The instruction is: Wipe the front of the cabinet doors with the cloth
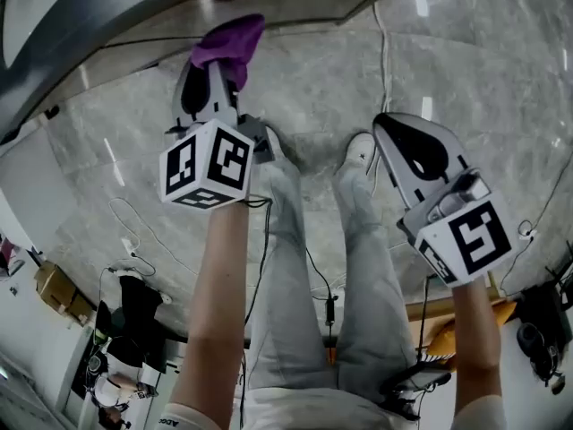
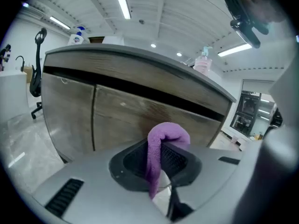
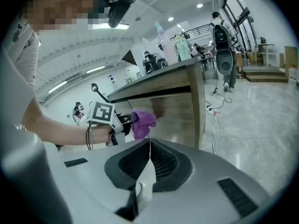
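While left tongs [image 2: 158, 161] pinch the purple cloth [image 2: 167, 135] before the cabinet doors [image 2: 117, 120], right tongs [image 3: 149, 152] clenched, empty.

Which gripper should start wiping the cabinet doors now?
Left. The left gripper has its fingers shut on the purple cloth, facing the cabinet door; the right gripper is shut and empty.

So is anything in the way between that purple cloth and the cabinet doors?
Nothing visible. The left gripper is shut on the purple cloth, which faces the cabinet doors directly, with no object between them. The right gripper is off to the side.
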